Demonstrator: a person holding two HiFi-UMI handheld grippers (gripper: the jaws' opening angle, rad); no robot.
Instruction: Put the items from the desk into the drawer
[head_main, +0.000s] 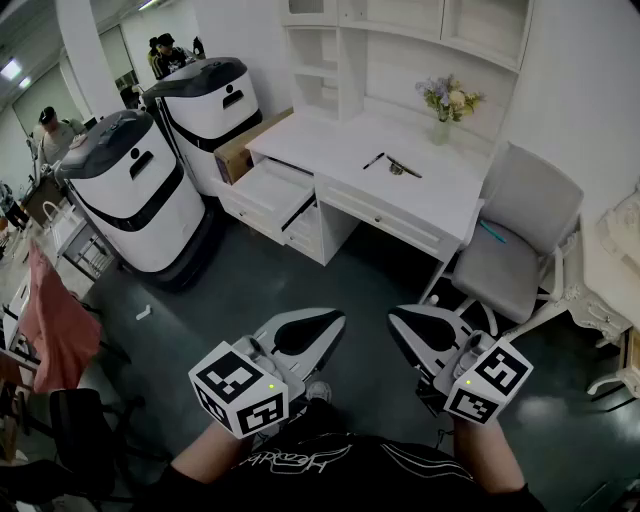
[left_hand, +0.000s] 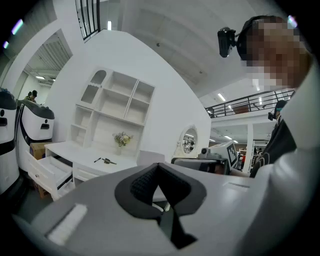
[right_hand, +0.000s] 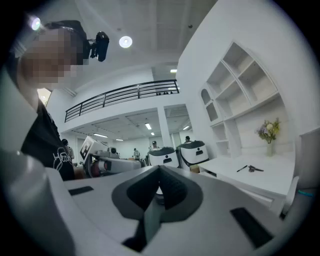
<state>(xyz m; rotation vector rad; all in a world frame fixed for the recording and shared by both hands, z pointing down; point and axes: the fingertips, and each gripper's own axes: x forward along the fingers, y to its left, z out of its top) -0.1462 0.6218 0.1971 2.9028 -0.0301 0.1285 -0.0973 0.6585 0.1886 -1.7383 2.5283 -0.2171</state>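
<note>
A black pen (head_main: 373, 160) and a dark slim item (head_main: 402, 167) lie side by side on the white desk (head_main: 330, 140) far ahead. To the desk's left its drawer (head_main: 268, 190) stands pulled out, and nothing shows inside it. My left gripper (head_main: 335, 320) and right gripper (head_main: 395, 316) are held level close to my body, well short of the desk, both shut and holding nothing. The left gripper view shows the pen (left_hand: 97, 160) and the drawer (left_hand: 50, 170) small in the distance. The right gripper view shows the pen (right_hand: 242, 168) too.
A vase of flowers (head_main: 447, 100) stands at the desk's back. A grey chair (head_main: 510, 250) sits to the desk's right. Two white-and-black machines (head_main: 135, 190) and a cardboard box (head_main: 245, 145) stand left of the drawer. A red cloth (head_main: 55, 320) hangs at far left.
</note>
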